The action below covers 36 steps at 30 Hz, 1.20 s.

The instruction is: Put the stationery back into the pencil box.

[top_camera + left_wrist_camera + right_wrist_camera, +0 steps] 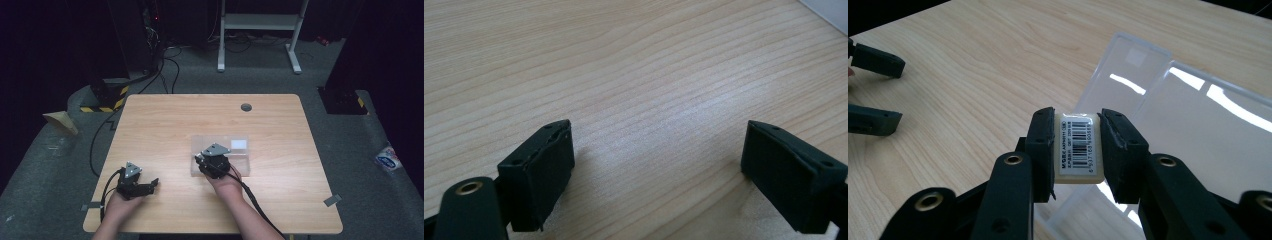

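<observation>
High view: the right hand-held gripper [214, 161] sits over the near left corner of a clear plastic tray [239, 159], which lies on the wooden surface [165, 115] a little right of centre. The gripper's body hides what is between its jaws from this angle. A small white square [239, 144] lies at the far right of the tray. The left hand-held gripper [143, 187] rests near the surface's near left edge, well apart from the tray. Because the right one hangs at the tray's rim and not over its middle, I judge that a release here could drop the piece onto the rim or outside it.

Left gripper view: the left hand-held gripper [656, 160] has its jaws spread wide over bare wood, with nothing between them. It steadies nothing, so a nudge from the other gripper could slide the light tray.

Right gripper view: the right hand-held gripper [1077, 147] is pinching a small cream eraser with a barcode label [1077, 148], pads on its two long sides, above the tray's [1198, 125] near corner. The eraser is gripped low, with most of it standing beyond the pads. Its soft body could twist or slip if the grip loosens, and lowering it here risks clipping the tray wall.
</observation>
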Each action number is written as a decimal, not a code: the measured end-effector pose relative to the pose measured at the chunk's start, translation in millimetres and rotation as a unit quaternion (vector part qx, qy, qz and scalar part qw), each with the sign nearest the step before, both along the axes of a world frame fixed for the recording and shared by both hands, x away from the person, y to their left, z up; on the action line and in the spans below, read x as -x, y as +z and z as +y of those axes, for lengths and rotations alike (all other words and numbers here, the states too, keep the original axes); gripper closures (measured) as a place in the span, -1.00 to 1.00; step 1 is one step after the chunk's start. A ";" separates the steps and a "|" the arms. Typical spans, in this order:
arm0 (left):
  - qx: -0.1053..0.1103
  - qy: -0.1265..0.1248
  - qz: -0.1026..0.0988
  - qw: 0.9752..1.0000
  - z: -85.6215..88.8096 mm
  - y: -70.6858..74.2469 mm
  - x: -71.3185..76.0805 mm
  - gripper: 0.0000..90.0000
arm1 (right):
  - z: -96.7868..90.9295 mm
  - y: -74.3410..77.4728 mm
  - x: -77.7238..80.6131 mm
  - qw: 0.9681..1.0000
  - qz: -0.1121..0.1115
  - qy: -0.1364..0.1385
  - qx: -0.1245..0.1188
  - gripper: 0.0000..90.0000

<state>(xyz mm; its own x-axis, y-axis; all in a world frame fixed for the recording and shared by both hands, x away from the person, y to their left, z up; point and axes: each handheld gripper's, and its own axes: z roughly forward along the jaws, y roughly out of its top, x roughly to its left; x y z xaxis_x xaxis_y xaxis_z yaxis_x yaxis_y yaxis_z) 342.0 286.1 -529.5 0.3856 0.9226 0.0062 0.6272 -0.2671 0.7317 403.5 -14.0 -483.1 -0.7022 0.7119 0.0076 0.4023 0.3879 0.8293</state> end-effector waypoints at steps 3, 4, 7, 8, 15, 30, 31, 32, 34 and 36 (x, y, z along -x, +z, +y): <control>0.001 -0.001 0.001 1.000 0.2 0.1 -0.2 -0.69 | 3.7 -3.9 -0.3 1.000 0.002 0.005 0.006 0.50; 0.001 -0.001 0.001 1.000 0.2 0.1 -0.2 -0.69 | 5.7 -6.2 -1.1 1.000 0.005 0.005 0.008 0.50; 0.001 -0.001 0.001 1.000 0.1 0.1 -0.2 -0.69 | 11.4 -12.9 -3.9 1.000 0.015 0.007 0.012 0.50; 0.001 0.000 0.000 1.000 0.1 0.0 -0.2 -0.69 | 12.9 -14.6 -4.7 1.000 0.016 0.008 0.014 0.50; 0.001 0.000 -0.001 1.000 0.0 -0.1 0.2 -0.68 | 20.0 -23.3 -7.5 0.999 0.024 0.004 0.032 0.49; 0.001 0.002 -0.001 1.000 -0.1 -0.1 0.3 -0.69 | 20.7 -19.5 -8.1 0.999 0.019 -0.003 0.030 0.28; 0.001 0.002 -0.001 1.000 -0.1 -0.1 0.3 -0.69 | 20.4 -18.5 -7.6 0.999 0.017 -0.003 0.029 0.27; 0.001 0.001 0.000 1.000 0.1 -0.1 0.3 -0.69 | 19.3 -16.7 -6.6 1.000 0.016 -0.001 0.024 0.25; 0.000 0.001 0.000 1.000 0.1 0.0 0.3 -0.69 | 17.1 -13.5 -4.3 1.000 0.016 -0.002 0.016 0.16; -0.001 0.000 -0.001 1.000 0.2 0.0 0.2 -0.69 | 13.8 -10.9 -2.9 1.000 0.010 -0.002 0.013 0.04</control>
